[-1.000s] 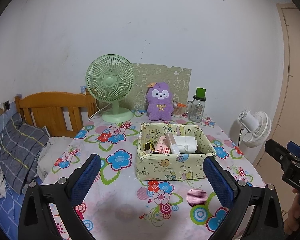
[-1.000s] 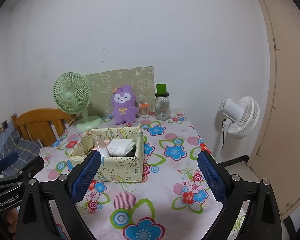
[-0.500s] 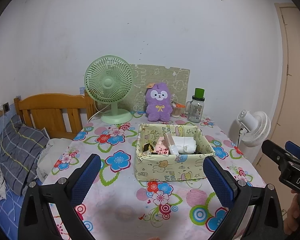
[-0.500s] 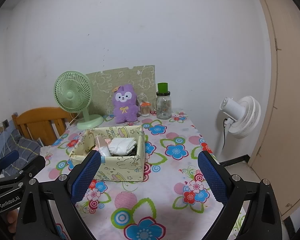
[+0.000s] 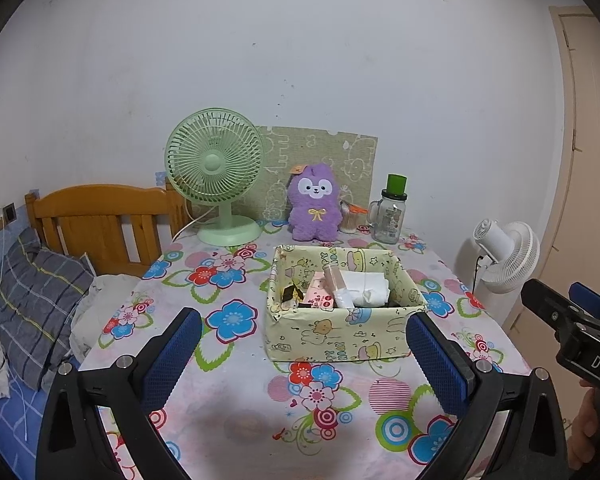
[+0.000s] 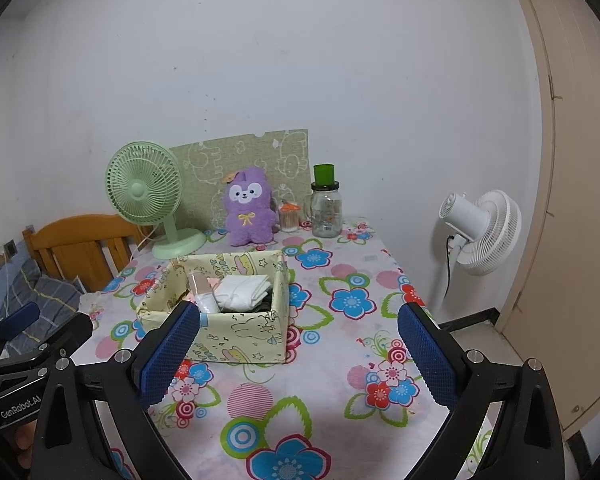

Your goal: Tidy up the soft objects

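Hardly anything has moved since a second ago: both cameras have only drifted a tiny bit, and the things on the bench (image 5: 236,408) sit where they were.

The left hand-held gripper (image 5: 302,354) hangs over the near edge of the bench. Its blue pads (image 5: 171,360) are wide apart and hold nothing. The right hand-held gripper (image 6: 298,354) is the same, wide open and empty, over the near right part of the bench.

A yellow box (image 5: 340,336) sits in the middle of the flowery cloth. White folded cloth (image 5: 366,286), a tube and some small pink things lie inside it. A purple plush (image 5: 315,206) sits upright at the back, well apart from both grippers, past the box. A green fan (image 5: 216,172) stands to its left and a jar (image 5: 390,216) with a green lid to its right. A white fan (image 6: 476,232) stands on the floor off the right side. A bed (image 5: 40,292) with a grey pillow is on the left.
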{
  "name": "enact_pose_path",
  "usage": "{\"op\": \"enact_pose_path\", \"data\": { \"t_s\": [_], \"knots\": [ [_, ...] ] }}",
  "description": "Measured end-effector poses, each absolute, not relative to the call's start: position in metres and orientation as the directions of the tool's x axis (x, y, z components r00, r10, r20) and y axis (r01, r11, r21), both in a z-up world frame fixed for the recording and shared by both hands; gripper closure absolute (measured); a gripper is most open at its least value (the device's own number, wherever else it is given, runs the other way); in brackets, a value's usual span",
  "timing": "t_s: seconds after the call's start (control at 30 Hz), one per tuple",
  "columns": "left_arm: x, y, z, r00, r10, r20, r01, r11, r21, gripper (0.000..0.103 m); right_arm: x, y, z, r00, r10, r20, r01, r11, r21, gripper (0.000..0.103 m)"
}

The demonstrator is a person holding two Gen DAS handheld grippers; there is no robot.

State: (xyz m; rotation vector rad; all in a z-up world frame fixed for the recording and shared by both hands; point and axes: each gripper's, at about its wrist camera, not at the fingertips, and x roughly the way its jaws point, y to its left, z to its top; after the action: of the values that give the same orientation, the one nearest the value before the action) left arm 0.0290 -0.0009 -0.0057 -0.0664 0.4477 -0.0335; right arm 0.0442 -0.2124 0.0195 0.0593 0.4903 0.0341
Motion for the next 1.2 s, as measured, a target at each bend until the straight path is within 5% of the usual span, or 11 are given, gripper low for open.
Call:
{"op": "enact_pose_path", "data": {
  "t_s": [1.2],
  "knots": [
    [0.0349,-0.0073,-0.0084,0.900,-0.052,-0.432,0.026,0.997,-0.066,0.000,0.0521,-0.2133,0.0133,0.876,0.062,-0.478,-0.028,0.997,0.078,0.002]
  ]
}}
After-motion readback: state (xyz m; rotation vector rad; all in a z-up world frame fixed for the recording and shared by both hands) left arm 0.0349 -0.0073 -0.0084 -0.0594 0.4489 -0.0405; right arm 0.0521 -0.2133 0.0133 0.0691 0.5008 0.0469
